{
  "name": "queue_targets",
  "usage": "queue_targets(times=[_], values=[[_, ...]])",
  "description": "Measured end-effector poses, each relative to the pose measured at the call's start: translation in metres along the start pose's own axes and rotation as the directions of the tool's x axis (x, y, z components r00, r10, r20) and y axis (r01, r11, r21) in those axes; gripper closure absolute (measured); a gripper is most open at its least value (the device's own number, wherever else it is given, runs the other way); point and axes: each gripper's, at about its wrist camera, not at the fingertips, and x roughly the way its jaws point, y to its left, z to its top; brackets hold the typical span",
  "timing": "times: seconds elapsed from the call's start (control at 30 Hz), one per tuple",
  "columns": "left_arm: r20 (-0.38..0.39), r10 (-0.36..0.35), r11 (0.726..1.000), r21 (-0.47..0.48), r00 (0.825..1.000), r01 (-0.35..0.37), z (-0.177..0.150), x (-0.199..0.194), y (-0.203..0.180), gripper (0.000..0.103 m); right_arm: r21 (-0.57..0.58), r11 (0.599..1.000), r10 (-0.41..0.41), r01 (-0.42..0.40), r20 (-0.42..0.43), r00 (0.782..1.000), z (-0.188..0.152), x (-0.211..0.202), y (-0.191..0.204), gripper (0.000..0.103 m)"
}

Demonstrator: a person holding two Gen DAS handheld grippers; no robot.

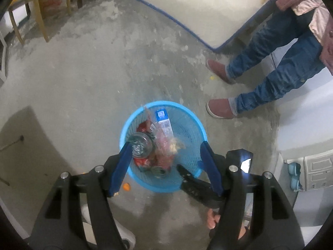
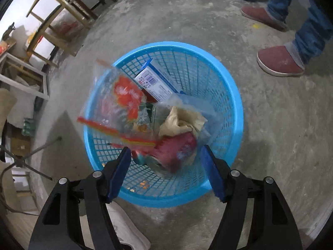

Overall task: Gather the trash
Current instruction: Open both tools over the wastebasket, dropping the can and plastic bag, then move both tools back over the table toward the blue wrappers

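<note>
- The trash sits in the blue basket (image 2: 233, 95), which stands on the bare concrete floor (image 2: 281, 135); the basket is my landmark for everything else.
- Inside the basket I see a blue-and-white carton (image 2: 155, 83) leaning against the far wall, a clear plastic bag (image 2: 124, 100) with red print toward its left side, a crumpled tan paper wad (image 2: 181, 120) near the middle, and a red can (image 2: 177, 152) at the near side. The bag is blurred and part of it rides above the rim, so I judge it is dropping in or only just settling.
- In the left wrist view the same basket (image 1: 187, 112) also holds a clear bottle (image 1: 140, 143) near its left side.
- My right gripper (image 2: 166, 156) hangs over the near rim of the basket, jaws spread wide, with nothing between them.
- My left gripper (image 1: 166, 152) hovers higher above the basket, jaws also wide and empty.
- A small orange scrap (image 1: 126, 186) lies on the floor just beside the basket's near-left edge.
- A bystander's red shoes (image 2: 278, 62) stand to the right of and beyond the basket, well apart from it.
- I judge this is the drop-off step, at or just past release. The next move calls for lifting clear of the basket and looking for leftover litter; the orange scrap seems the nearest candidate, and it would need a narrow, low pinch.
</note>
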Motion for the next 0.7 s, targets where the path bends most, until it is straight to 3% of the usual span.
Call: queue_targets(times=[0.23, 0.4, 0.57, 0.7], values=[[0.093, -0.033, 0.999, -0.018, 0.995, 0.035, -0.012, -0.066, 0.01, 0.039, 0.016, 1.0, 0.008, -0.009, 0.046, 0.999, -0.007, -0.028, -0.008, 0.035], [0.192, -0.091, 0.995, -0.019, 0.977, 0.096, -0.033, -0.127, 0.017, 0.037, 0.02, 0.999, 0.022, -0.024, 0.091, 0.996, -0.025, -0.066, -0.002, 0.035], [0.292, -0.122, 0.992, -0.006, 0.948, 0.13, -0.082, -0.192, 0.031, 0.035, 0.013, 1.0, 0.021, -0.023, 0.105, 0.994, -0.052, -0.103, 0.014, 0.035], [0.335, -0.132, 0.991, 0.018, 0.933, 0.134, -0.129, -0.231, 0.043, 0.032, -0.03, 0.998, 0.053, -0.05, 0.112, 0.992, -0.076, -0.132, 0.036, 0.028]])
